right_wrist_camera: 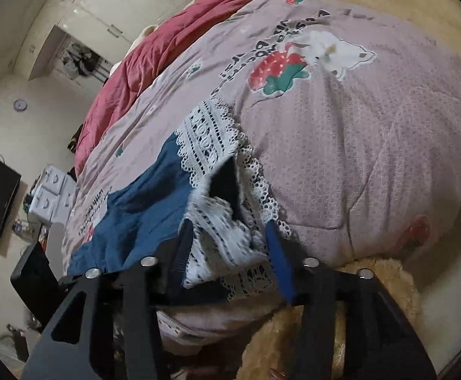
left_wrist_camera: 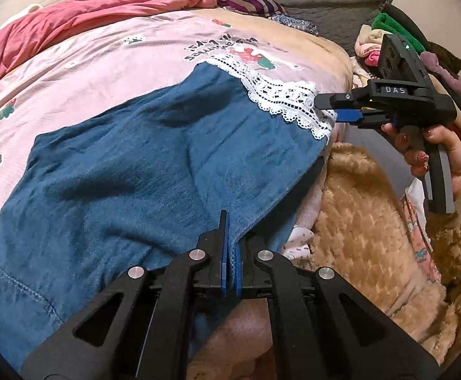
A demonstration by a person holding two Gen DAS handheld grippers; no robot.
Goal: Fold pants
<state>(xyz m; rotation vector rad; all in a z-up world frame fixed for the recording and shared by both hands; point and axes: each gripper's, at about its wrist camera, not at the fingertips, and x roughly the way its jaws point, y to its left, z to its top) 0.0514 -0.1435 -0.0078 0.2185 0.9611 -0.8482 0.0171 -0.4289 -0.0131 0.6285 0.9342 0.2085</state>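
Pants (left_wrist_camera: pixel 142 171) lie spread on the pink quilt (left_wrist_camera: pixel 104 60), barely folded – the left gripper (left_wrist_camera: pixel 229 253) is clenched on their near edge, the right gripper (right_wrist_camera: pixel 230 253) gapes around the lace hem (right_wrist_camera: pixel 211 145) without pinching it – the folds remain.

The left tongs (left_wrist_camera: pixel 230 253) are pinching shut on the pants (left_wrist_camera: pixel 135 174); the right tongs (right_wrist_camera: pixel 230 253) are standing apart, held in a hand (left_wrist_camera: pixel 433 152).
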